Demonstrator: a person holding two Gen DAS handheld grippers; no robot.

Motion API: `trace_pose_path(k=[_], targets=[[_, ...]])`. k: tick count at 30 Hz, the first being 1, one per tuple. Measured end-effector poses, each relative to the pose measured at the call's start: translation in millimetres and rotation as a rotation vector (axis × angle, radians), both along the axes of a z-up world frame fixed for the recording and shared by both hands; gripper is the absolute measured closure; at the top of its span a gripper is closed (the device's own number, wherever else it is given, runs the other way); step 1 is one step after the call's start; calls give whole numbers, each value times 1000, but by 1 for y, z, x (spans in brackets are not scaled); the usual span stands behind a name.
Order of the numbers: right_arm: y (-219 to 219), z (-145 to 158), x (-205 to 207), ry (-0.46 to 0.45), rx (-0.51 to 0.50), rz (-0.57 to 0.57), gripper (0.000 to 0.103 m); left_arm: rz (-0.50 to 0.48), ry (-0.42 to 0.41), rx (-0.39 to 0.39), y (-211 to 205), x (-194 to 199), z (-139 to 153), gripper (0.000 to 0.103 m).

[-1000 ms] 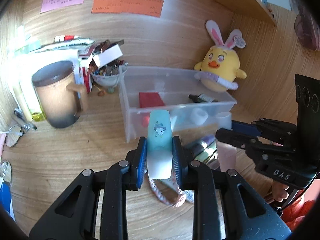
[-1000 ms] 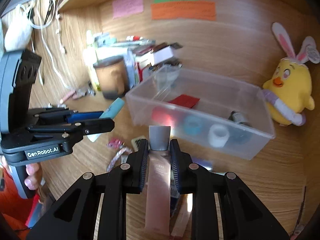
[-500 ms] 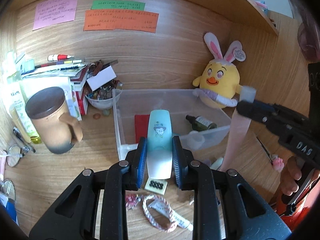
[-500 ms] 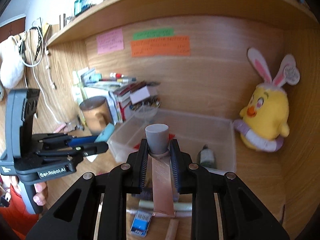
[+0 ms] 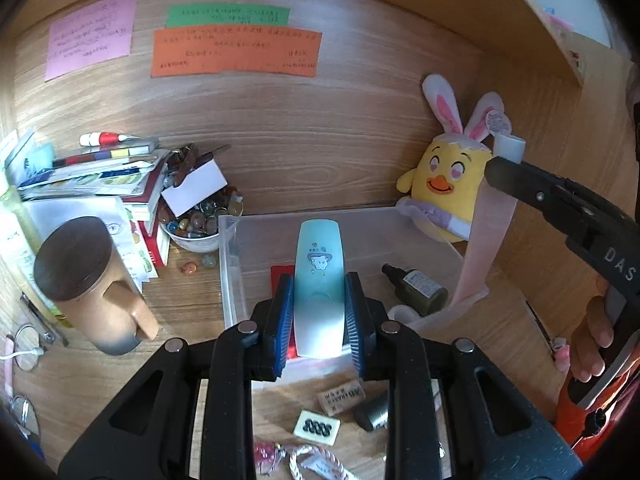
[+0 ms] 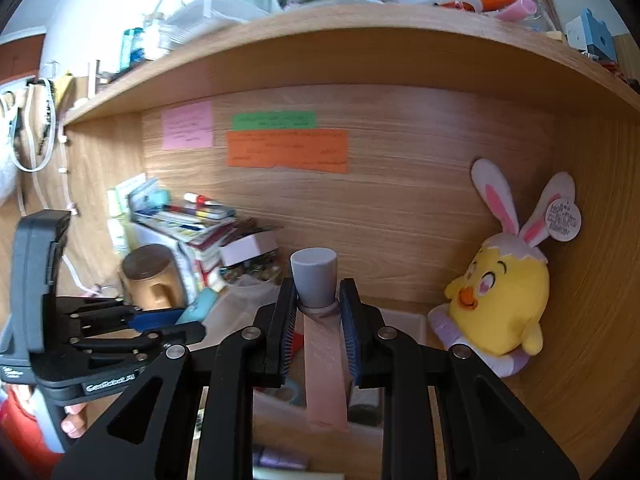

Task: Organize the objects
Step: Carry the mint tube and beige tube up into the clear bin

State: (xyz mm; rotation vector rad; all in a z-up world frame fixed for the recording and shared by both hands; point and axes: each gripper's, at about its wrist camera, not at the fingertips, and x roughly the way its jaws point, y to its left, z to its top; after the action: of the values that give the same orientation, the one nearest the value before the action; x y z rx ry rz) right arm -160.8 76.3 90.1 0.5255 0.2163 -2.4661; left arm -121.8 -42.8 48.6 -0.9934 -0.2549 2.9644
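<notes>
My left gripper (image 5: 319, 300) is shut on a light blue tube (image 5: 319, 280) with a cartoon print, held over the front of the clear plastic bin (image 5: 230, 264). My right gripper (image 6: 318, 312) is shut on a pink tube (image 6: 324, 372) with a grey cap, held high above the bin's right side; it also shows in the left wrist view (image 5: 486, 240). Inside the bin lie a dark bottle (image 5: 416, 286) and a red card (image 5: 280, 276).
A yellow chick plush (image 5: 448, 192) stands behind the bin's right corner. A brown lidded mug (image 5: 88, 284), a bowl of stones (image 5: 196, 228) and stacked books (image 5: 92, 176) stand left. Small items (image 5: 316, 428) lie on the desk in front of the bin. A shelf (image 6: 320, 40) runs overhead.
Both grippers have risen and moved toward the bin. The right gripper lifted the pink tube high above the bin's right side; the left carried the blue tube over the bin's front.
</notes>
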Motion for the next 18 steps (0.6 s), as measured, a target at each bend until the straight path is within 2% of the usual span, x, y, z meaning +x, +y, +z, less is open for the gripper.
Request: trace_pose_path(k=[9, 18], targets=[[-12, -25, -36, -86, 29, 2, 83, 19, -103, -26, -4, -42, -31, 78], [-37, -57, -58, -202, 111, 59, 83, 7, -155, -27, -4, -54, -52, 78]])
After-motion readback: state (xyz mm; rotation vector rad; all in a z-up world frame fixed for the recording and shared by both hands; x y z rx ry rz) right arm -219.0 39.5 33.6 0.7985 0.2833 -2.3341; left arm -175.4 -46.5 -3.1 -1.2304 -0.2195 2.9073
